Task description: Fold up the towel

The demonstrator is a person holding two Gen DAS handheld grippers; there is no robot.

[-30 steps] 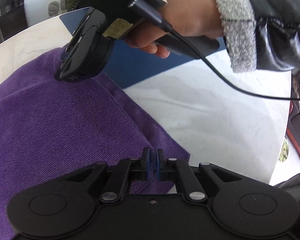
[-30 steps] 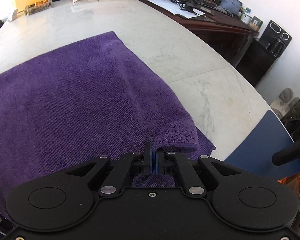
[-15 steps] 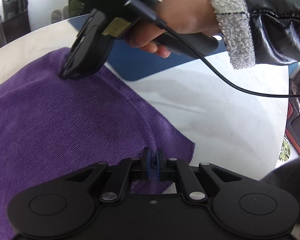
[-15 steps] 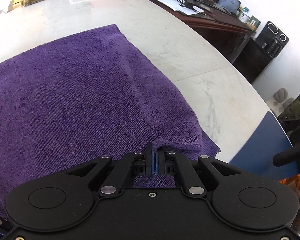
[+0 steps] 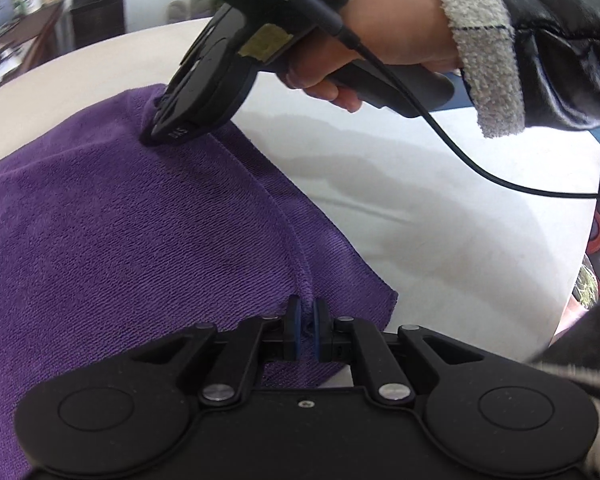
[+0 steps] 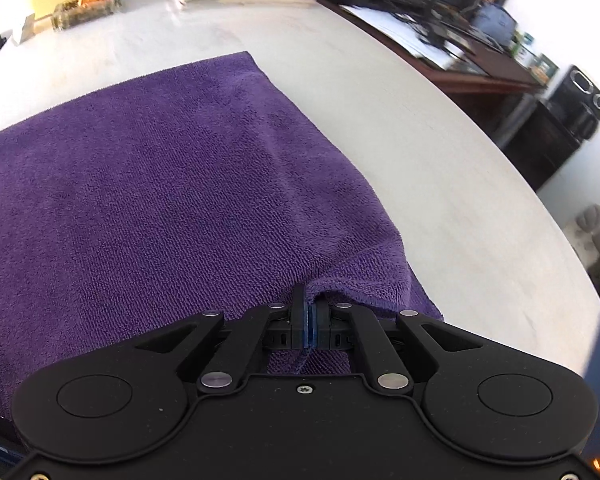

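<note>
Carrying the purple towel point(image 6: 172, 184) across the white table point(image 6: 440, 160) — more cloth now lying beyond the fingertips than a second ago. Left gripper point(image 5: 305, 330) and right gripper point(image 6: 309, 322) each pinching shut on a near corner — fold progressing.

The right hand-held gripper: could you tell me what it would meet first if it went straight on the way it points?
Probably the purple towel lying ahead of the right hand-held gripper, then the table beneath; depth is unclear.

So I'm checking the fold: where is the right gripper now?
In the left wrist view, the right gripper is upper left, shut on the purple towel at its far edge.
</note>
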